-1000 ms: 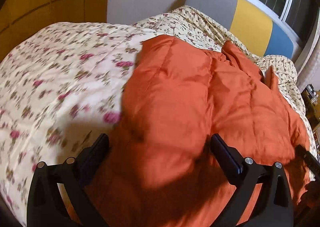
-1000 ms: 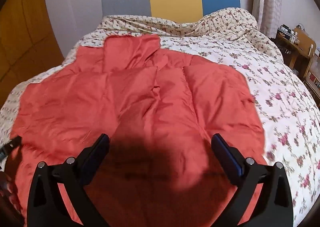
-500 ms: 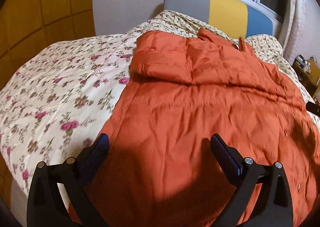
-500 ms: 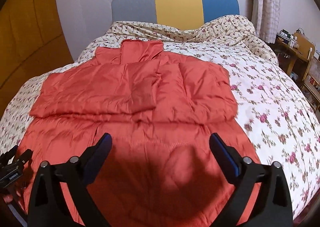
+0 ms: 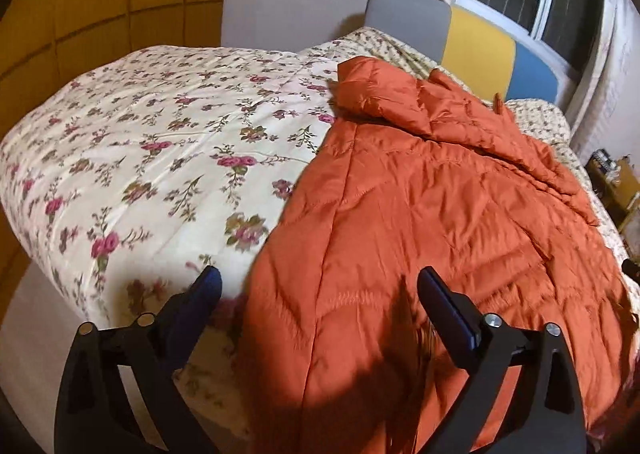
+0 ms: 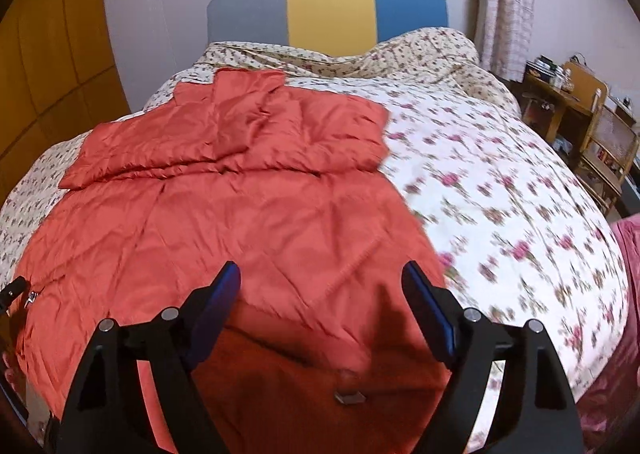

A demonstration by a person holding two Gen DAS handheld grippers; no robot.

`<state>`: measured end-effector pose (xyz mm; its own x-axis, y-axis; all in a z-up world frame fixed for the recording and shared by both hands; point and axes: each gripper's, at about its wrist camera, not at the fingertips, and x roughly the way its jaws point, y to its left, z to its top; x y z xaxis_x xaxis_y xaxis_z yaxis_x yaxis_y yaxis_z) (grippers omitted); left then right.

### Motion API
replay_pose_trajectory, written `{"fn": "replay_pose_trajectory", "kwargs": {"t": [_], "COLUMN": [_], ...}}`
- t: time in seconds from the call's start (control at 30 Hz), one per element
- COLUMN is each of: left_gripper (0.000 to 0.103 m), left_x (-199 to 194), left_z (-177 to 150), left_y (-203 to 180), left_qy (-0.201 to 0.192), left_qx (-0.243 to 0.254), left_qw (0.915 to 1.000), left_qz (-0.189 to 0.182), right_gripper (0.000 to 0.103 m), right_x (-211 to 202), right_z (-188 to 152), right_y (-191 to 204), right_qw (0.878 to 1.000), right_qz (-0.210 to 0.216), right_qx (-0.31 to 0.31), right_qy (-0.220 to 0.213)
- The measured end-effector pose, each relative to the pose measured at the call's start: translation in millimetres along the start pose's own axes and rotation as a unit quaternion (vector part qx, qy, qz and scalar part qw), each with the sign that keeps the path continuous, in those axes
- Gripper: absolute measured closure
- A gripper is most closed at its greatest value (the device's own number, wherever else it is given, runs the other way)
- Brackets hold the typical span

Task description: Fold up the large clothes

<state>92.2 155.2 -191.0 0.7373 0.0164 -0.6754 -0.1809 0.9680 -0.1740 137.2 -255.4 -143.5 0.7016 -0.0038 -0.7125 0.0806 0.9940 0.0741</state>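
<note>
Left hand-held gripper [image 5: 318, 286] low at six o'clock, jaws wide but closing, nothing gripped, straddling the near left edge of the quilted orange padded jacket [image 5: 420, 214]. Right hand-held gripper [image 6: 322, 278] likewise at six, jaws narrowing, empty above the jacket's hem [image 6: 248, 222]. The jacket lies spread on the cream floral bed quilt [image 6: 500, 182], sleeves folded across at twelve o'clock; beyond, the grey, yellow and blue headboard [image 6: 328, 12]
</note>
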Motion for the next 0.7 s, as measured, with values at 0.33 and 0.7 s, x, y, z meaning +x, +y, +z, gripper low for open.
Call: {"fn": "replay_pose_trajectory", "kwargs": {"t": [0.33, 0.7], "left_gripper": [0.023, 0.027], "left_x": [-16, -20], "left_z": [-20, -37], "left_y": [-6, 8], "left_qy": [0.005, 0.034], "left_qx": [0.035, 0.021], "left_qw": [0.9988, 0.9976], "left_qz": [-0.033, -0.058], "right_gripper": [0.021, 0.029], "right_x": [-34, -40], "right_z": [-38, -80], "right_y": [-47, -77], "right_qw": [0.999, 0.993], "right_qz": [-0.015, 0.021], "right_qx": [0.03, 0.073], "right_qy": [0.01, 0.087]}}
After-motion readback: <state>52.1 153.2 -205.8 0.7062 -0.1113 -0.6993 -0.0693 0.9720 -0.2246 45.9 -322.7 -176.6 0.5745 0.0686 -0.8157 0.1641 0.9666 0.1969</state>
